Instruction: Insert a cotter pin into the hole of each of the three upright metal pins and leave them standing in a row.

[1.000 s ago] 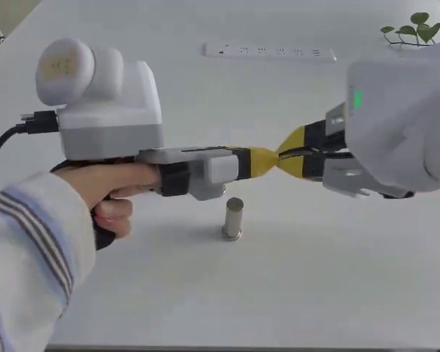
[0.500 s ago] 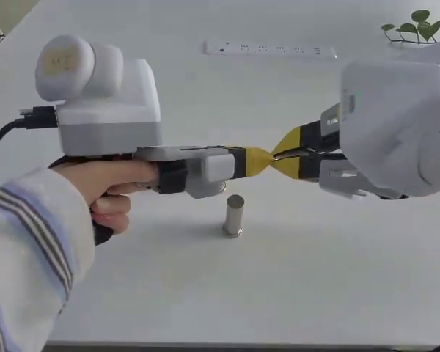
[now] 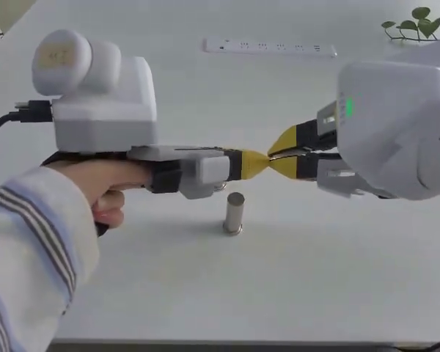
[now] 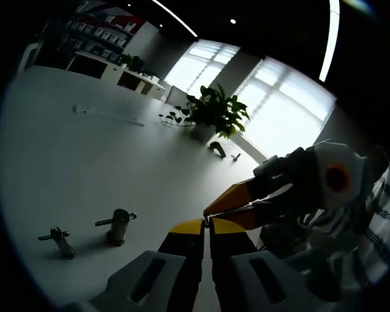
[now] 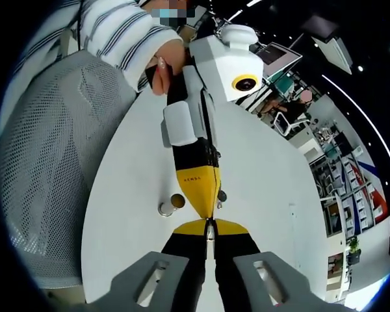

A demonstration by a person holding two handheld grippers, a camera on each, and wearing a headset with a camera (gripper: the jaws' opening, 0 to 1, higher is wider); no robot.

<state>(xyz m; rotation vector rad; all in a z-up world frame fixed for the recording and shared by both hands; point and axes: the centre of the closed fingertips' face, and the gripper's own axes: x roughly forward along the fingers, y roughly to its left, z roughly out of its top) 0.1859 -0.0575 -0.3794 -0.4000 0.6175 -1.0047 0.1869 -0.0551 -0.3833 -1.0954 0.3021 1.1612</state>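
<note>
My left gripper (image 4: 207, 226) and right gripper (image 5: 210, 229) meet tip to tip, both closed; whether they pinch anything I cannot tell. 1 metal pin (image 3: 235, 213) stands upright beneath them, toward the near edge of the white surface (image 3: 205, 293), with open room all around it. A power strip (image 3: 270, 50) lies by the far edge.

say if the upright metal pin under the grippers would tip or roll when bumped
The metal pin stands tall on a small flanged foot, so a side bump would probably tip it. Being round, it would likely roll on the smooth table. It looks solid, so probably heavy for its size.
</note>
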